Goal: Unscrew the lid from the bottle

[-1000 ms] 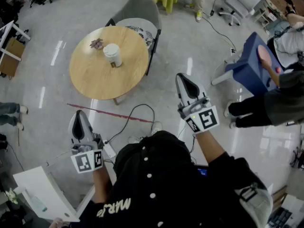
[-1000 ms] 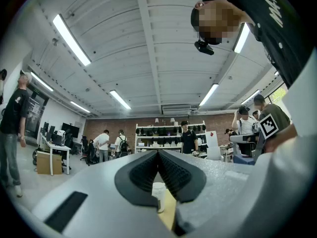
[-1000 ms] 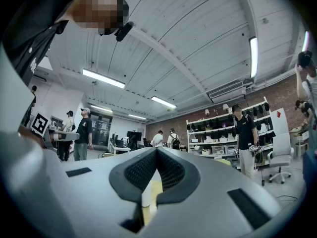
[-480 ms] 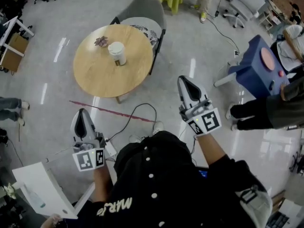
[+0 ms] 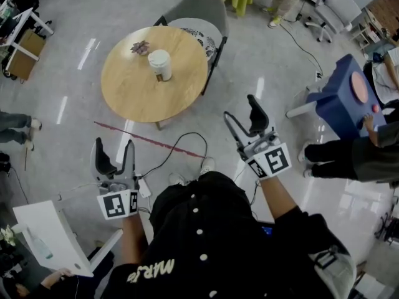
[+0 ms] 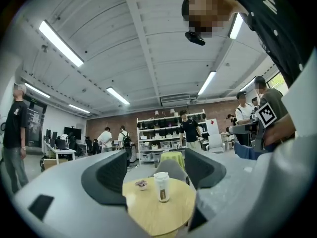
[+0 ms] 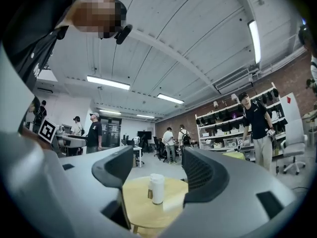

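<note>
Left hand-held gripper (image 5: pixel 113 145) and right hand-held gripper (image 5: pixel 240 109) just opened, empty; bottle (image 5: pixel 159 64) stands well ahead.

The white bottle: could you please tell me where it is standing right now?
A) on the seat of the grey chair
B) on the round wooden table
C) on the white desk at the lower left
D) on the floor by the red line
B: the bottle stands upright on the round wooden table, close to a small dark object, and not on the chair, the floor or the desk.
</note>
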